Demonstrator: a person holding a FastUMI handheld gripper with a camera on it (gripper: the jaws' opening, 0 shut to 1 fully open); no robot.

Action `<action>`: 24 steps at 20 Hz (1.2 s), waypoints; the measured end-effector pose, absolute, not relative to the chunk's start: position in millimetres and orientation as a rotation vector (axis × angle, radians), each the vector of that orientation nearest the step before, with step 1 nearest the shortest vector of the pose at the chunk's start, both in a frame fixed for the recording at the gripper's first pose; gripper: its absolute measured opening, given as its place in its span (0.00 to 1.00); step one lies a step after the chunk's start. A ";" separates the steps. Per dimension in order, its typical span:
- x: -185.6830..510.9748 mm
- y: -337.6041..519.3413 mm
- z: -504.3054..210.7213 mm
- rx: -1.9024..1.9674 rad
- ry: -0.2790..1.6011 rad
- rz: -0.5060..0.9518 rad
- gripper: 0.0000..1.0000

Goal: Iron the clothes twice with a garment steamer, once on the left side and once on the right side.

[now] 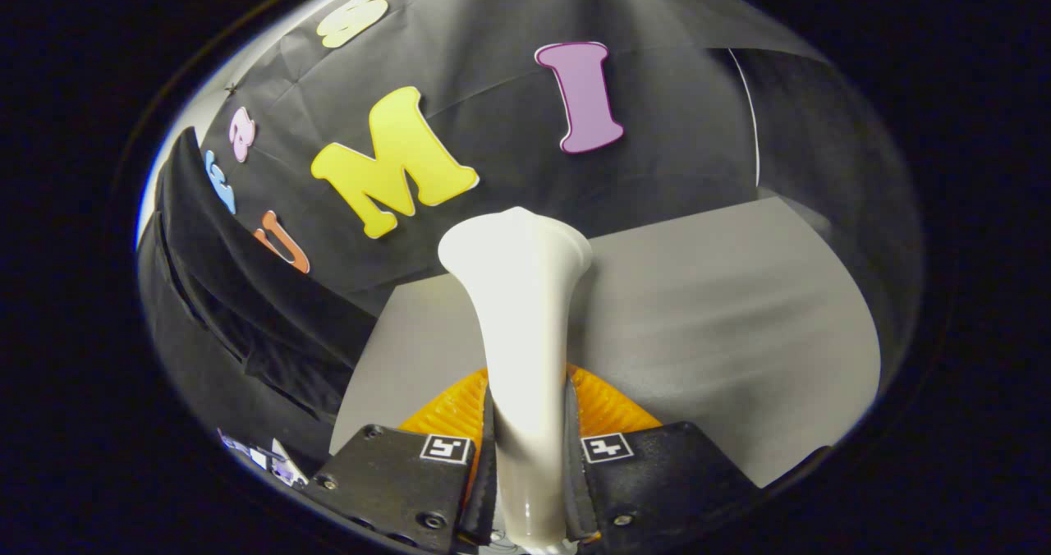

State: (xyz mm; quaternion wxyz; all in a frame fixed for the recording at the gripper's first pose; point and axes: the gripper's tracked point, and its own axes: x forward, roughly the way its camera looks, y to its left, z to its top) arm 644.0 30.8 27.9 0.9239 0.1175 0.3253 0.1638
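Note:
My gripper (525, 424) is shut on the white garment steamer (519, 309), both fingers pressing on its slim handle. The steamer runs forward from between the fingers and widens into a flared head (516, 243) that stands over the grey table (722, 325). To the left of the fingers hangs a dark garment (238, 309), its folds and a seam showing. The steamer's head is apart from the garment, to its right.
The grey table spreads beyond and to the right of the fingers. The black cloth wall (493, 71) rises behind it. Small objects I cannot make out (263, 455) lie low beside the left finger.

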 end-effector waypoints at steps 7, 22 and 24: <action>618.8 24.2 58.5 0.242 0.568 0.345 0.34; 521.3 56.2 75.9 0.293 0.506 0.397 0.28; 503.8 65.1 81.0 0.262 0.480 0.384 0.28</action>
